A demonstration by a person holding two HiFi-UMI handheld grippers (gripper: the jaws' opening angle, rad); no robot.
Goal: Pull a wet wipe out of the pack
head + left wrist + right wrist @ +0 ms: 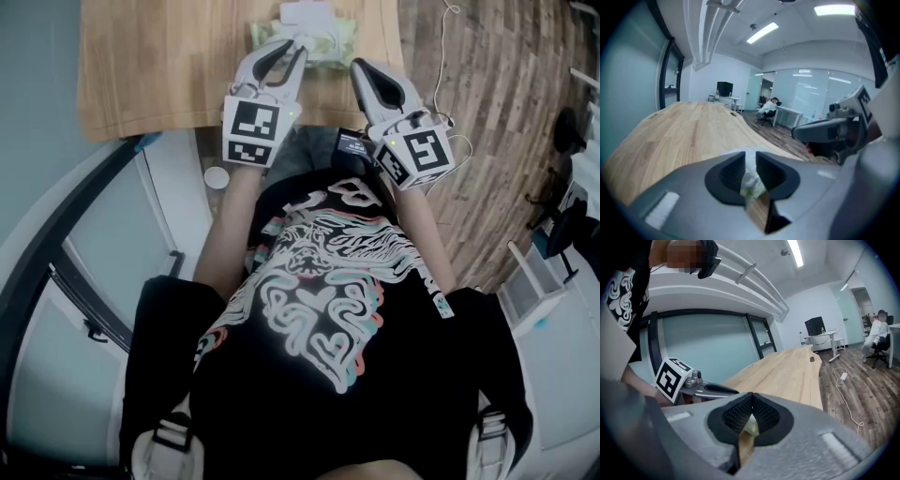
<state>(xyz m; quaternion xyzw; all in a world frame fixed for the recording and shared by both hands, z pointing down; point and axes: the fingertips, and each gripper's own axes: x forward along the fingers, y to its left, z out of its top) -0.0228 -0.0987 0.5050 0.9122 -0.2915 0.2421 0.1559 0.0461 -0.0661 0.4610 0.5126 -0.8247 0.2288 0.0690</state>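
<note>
Hovering over wipe pack [333, 39], left gripper [750, 157] fingers [733, 171] narrowly apart; right gripper [751, 397] closed beside it.

No lettering reads clearly; white print on the small black label [354, 143] is blurred.

The pack [326, 39] is a soft, pale green pouch lying flat on the light wooden worktop [159, 66], a little back from the near edge and right of the middle. Its long side runs left to right. A white piece [307, 11] shows at its far edge; whether this is a wipe or the flap cannot be told. The left gripper [292, 47] is over the left half of the pack, and in its own view crumpled white and green material [751, 180] shows in the gap between the parted jaws. The right gripper [358, 66] is at the pack's near right corner, jaws together, pale green [751, 426] visible past them.
</note>
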